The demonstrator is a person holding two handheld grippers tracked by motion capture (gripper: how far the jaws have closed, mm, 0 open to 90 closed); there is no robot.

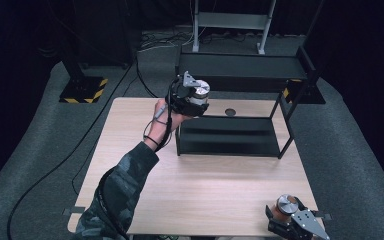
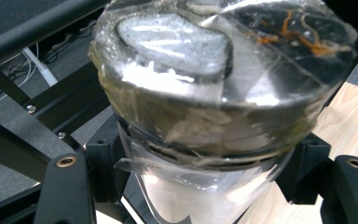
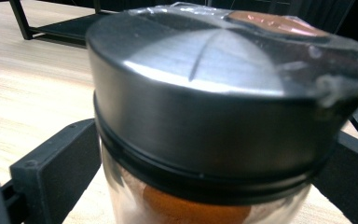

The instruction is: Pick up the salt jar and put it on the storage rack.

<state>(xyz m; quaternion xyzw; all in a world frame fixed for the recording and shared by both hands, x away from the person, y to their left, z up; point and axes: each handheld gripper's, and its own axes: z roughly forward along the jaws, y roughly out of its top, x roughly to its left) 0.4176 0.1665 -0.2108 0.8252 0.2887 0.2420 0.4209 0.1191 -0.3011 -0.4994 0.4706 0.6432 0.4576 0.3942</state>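
In the high view, the left gripper [image 1: 192, 95] sits at upper centre, clenched around a tape-wrapped jar [image 1: 198, 93] beside the black rack [image 1: 230, 135]'s left end. At the lower right edge, the right gripper [image 1: 292, 222] clasps a spice jar [image 1: 285, 206] above the wooden table [image 1: 205, 185].

The left gripper view shows the taped jar [image 2: 214, 93] at centre, pinched between both jaws.

The right gripper view shows the metal-lidded spice jar [image 3: 214, 112] at centre, gripped on both sides.
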